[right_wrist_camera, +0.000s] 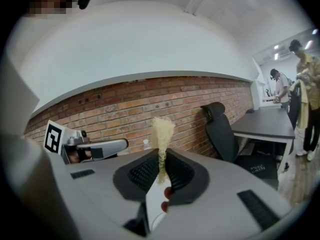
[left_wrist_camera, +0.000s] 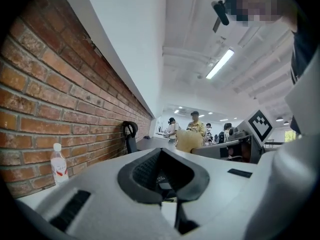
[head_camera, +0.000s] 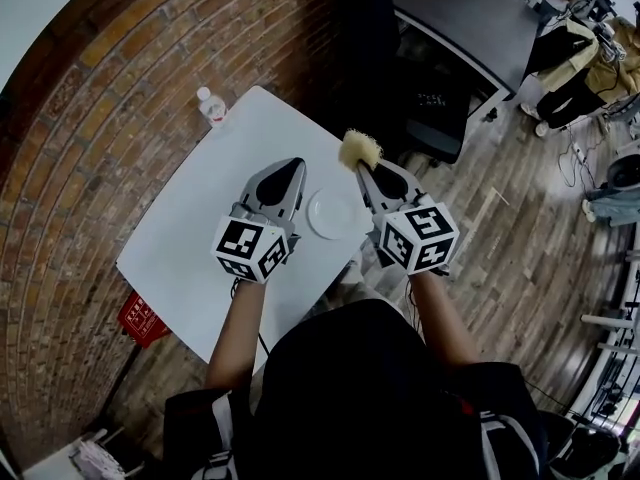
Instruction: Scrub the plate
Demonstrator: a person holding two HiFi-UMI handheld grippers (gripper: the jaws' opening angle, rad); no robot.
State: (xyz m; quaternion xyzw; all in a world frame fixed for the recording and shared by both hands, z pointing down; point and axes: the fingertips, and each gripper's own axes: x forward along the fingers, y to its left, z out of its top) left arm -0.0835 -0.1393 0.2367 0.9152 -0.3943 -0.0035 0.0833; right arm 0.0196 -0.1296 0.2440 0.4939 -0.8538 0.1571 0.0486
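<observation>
Found the white plate [head_camera: 329, 214] lying flat on the white table [head_camera: 190, 248], close to its right corner and between the two grippers as seen from the head view. Noted the left gripper [head_camera: 296, 165] held over the table just left of the plate, jaws fully together with nothing between them. Recorded the right gripper [head_camera: 362, 168] at the table's right edge just beyond the plate, jaws clamped on a yellow scrubbing sponge [head_camera: 360, 150] sticking out past the tips; also a capped water bottle [head_camera: 211, 107] upright by the far corner.
</observation>
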